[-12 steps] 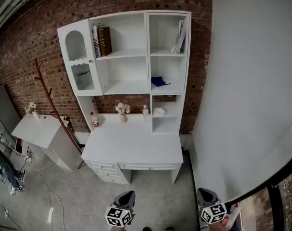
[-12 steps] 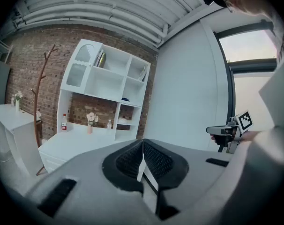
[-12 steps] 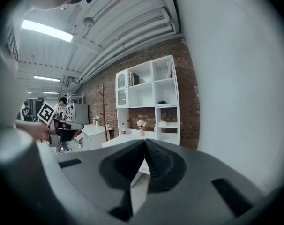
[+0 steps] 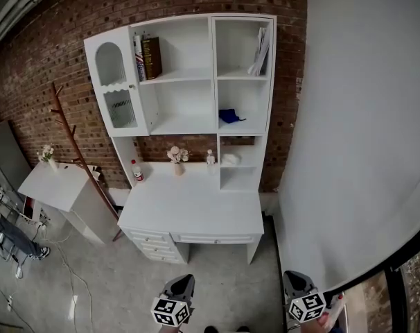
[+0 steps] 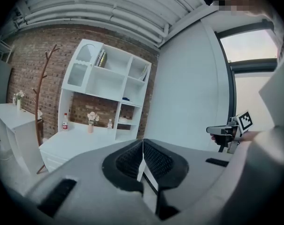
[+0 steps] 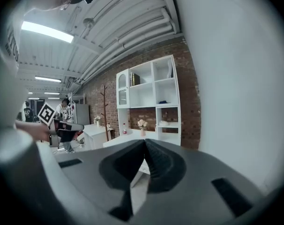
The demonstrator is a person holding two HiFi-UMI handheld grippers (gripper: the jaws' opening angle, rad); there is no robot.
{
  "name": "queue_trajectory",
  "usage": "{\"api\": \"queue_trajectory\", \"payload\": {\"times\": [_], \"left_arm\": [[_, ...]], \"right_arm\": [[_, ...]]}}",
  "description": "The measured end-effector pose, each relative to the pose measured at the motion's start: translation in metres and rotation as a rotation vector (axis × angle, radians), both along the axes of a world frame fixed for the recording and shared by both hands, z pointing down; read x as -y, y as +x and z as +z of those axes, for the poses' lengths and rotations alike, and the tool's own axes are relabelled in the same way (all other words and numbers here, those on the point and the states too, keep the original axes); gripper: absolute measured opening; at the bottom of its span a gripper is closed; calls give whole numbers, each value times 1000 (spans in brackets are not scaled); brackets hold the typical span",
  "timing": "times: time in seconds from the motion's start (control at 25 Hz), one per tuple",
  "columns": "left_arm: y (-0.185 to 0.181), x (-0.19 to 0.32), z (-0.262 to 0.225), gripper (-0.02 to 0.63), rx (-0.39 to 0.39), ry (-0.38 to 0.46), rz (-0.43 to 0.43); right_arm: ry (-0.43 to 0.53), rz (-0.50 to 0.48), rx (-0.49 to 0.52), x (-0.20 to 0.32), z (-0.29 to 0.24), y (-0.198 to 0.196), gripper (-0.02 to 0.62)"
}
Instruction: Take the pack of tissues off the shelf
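Progress: nil so far. Pack of tissues (image 4: 230,160) (my read: the white lump in the low open compartment at R of the shelf unit (image 4: 210,75), just above desk level) sits untouched. Left gripper (image 4: 184,284) and right gripper (image 4: 297,279) are low in head view, well short of the desk (image 4: 196,210). Jaws of each are closed pad to pad, nothing between.

To do: approach, open, grasp, lift out.

Surface: white desktop w/ red-capped bottle (image 4: 136,174), flower vase (image 4: 177,159) and small bottle (image 4: 210,159) along the back. Blue item (image 4: 228,116) one compartment up; books (image 4: 147,59) top L.

Room: brick wall (image 4: 57,54), grey floor (image 4: 127,283), white wall (image 4: 362,116) at R, coat stand (image 4: 71,141), side table (image 4: 57,186).
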State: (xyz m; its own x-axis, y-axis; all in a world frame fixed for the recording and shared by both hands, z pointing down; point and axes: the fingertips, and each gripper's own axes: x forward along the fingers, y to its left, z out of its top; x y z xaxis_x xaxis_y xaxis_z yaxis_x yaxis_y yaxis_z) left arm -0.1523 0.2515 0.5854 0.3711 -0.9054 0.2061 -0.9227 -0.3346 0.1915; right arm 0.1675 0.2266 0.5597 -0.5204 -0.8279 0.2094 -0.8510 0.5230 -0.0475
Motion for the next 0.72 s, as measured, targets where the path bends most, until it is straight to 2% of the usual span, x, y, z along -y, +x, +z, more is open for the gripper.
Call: {"api": "queue_trajectory", "payload": {"times": [0.32,0.72], "left_arm": [[2,-6,0,26,1,-6,-18],[10,-23,4,26,-7,-18,-90]], "right_arm": [[-12,3,20,2,0,5,29],[-17,-29,9,0,5,22,29]]}}
